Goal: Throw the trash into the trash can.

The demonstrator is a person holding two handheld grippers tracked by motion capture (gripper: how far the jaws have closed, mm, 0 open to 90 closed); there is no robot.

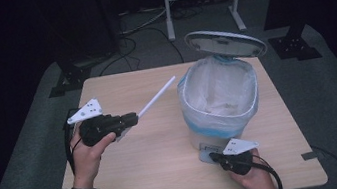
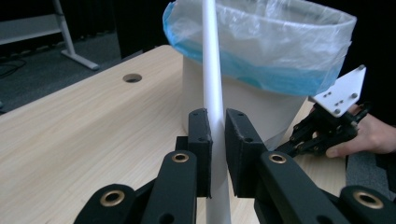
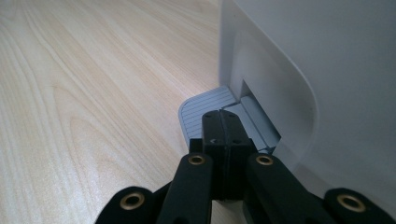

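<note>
Left gripper (image 2: pixel 217 140) pinched tight on white tube (image 2: pixel 211 65), tube poking up & out toward bin (image 2: pixel 261 107). Held above table (image 1: pixel 164 145) by left hand (image 1: pixel 87 154), well left of bin. Right gripper (image 3: pixel 222 126) squeezed shut w/ nothing between jaws, tips pressed down on grey pedal (image 3: pixel 205 109) at bin's foot. Right hand (image 1: pixel 255 177) at table's near edge. Bin lid (image 1: pixel 224 43) tipped up & open, bag (image 1: pixel 219 92) w/ blue edge folded over rim.
</note>
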